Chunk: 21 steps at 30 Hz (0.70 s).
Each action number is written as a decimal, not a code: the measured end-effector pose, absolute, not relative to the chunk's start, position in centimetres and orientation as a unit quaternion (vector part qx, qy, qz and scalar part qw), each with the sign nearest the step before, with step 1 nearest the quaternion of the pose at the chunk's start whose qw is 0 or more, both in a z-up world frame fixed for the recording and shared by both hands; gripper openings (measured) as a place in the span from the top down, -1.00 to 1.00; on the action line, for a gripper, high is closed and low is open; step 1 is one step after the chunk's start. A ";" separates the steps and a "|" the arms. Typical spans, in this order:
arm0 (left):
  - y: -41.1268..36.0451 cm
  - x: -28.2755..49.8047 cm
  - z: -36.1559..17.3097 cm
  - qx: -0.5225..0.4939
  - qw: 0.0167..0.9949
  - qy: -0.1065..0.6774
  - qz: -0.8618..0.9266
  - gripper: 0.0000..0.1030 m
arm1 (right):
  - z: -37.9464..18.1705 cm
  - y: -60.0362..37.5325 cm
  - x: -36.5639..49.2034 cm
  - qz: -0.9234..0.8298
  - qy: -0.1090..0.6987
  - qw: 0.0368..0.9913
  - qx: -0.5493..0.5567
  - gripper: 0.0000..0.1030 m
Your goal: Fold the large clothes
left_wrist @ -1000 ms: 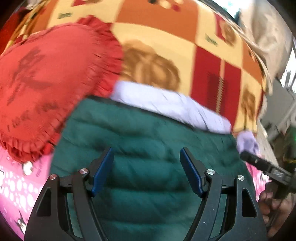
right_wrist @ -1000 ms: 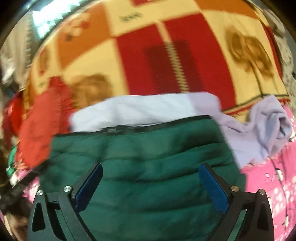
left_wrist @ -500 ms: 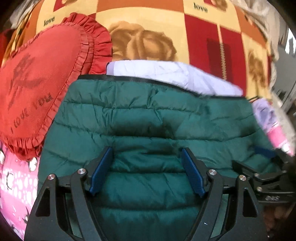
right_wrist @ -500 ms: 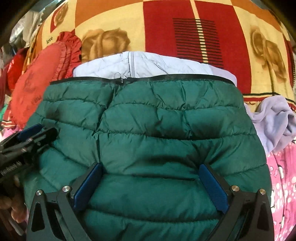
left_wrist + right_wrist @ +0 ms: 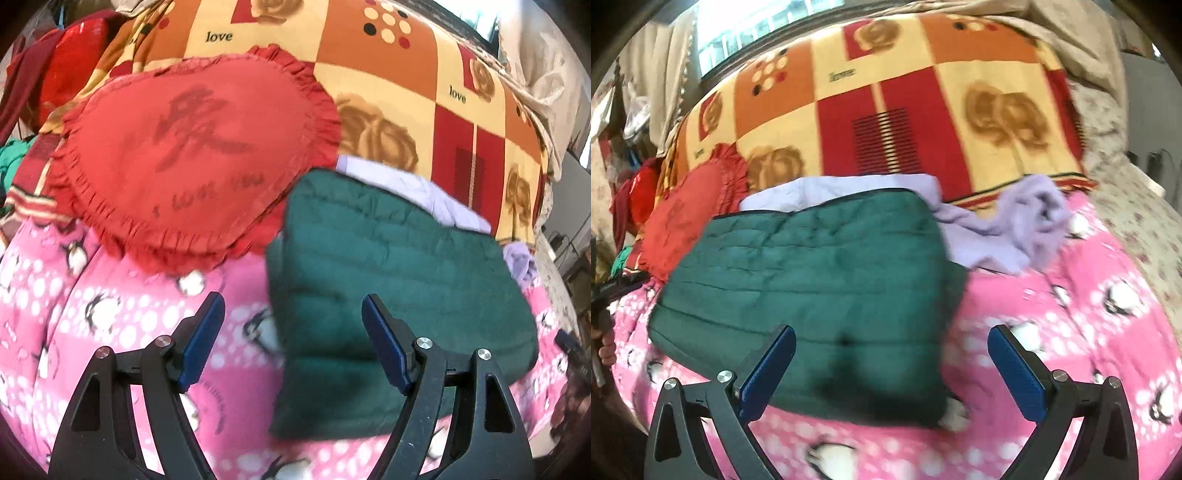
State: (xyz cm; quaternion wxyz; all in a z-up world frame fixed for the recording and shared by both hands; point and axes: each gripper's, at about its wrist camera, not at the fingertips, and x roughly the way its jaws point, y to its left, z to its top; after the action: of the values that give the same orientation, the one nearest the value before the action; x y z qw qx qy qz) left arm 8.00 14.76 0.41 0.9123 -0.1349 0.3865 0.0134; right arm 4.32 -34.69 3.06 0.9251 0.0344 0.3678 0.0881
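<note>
The green quilted jacket (image 5: 399, 291) lies folded into a thick rectangle on the pink penguin blanket (image 5: 110, 317), its far edge overlapping a pale lilac jacket (image 5: 424, 192) that sits at the near edge of the red-and-orange checked blanket (image 5: 406, 74).

Half a second ago both grippers hung close over the jacket, which filled each view. Now both have pulled back and apart, and the whole folded bundle shows.

The left gripper (image 5: 293, 332) has swung to the jacket's left edge; its fingers are spread wide and hold nothing, one over the pink blanket, the other over green fabric. The red heart cushion (image 5: 195, 158) lies just beside the jacket's far left corner.

The right gripper (image 5: 892, 365) has shifted to the jacket's right edge, also spread and empty. A crumpled lilac garment (image 5: 1027, 225) lies just beyond the jacket's far right corner.
</note>
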 end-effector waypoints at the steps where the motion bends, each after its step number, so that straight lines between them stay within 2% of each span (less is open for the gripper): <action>1: 14.8 7.9 -0.1 -0.133 0.911 0.390 0.023 -0.50 | 3.0 -35.7 4.1 0.084 0.366 0.926 0.041 -1.00; 7: 14.6 10.8 -3.0 -0.119 0.895 0.430 0.001 -0.50 | 1.9 -39.7 5.5 0.070 0.378 0.916 0.117 -1.00; 12: 15.7 13.5 -4.2 -0.132 0.902 0.412 -0.011 -0.50 | 1.0 -38.9 7.3 0.071 0.404 0.903 0.123 -1.00; 15: 16.7 15.4 -5.5 -0.161 0.886 0.431 -0.052 -0.50 | 0.9 -38.5 7.9 0.069 0.407 0.903 0.116 -1.00; 19: 18.7 17.4 -7.6 -0.232 0.856 0.452 -0.098 -0.78 | 0.9 -38.0 8.3 0.072 0.406 0.904 0.113 -1.00; 21: 19.7 18.1 -9.0 -0.285 0.834 0.454 -0.130 -0.82 | 0.9 -37.8 8.4 0.076 0.406 0.903 0.115 -1.00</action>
State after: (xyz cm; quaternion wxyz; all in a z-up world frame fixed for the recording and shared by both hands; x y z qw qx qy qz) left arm 18.12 19.71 -8.96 0.8341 -0.2852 0.4538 -0.1300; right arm 8.38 -37.75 0.94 0.9034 0.1150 0.4060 0.0757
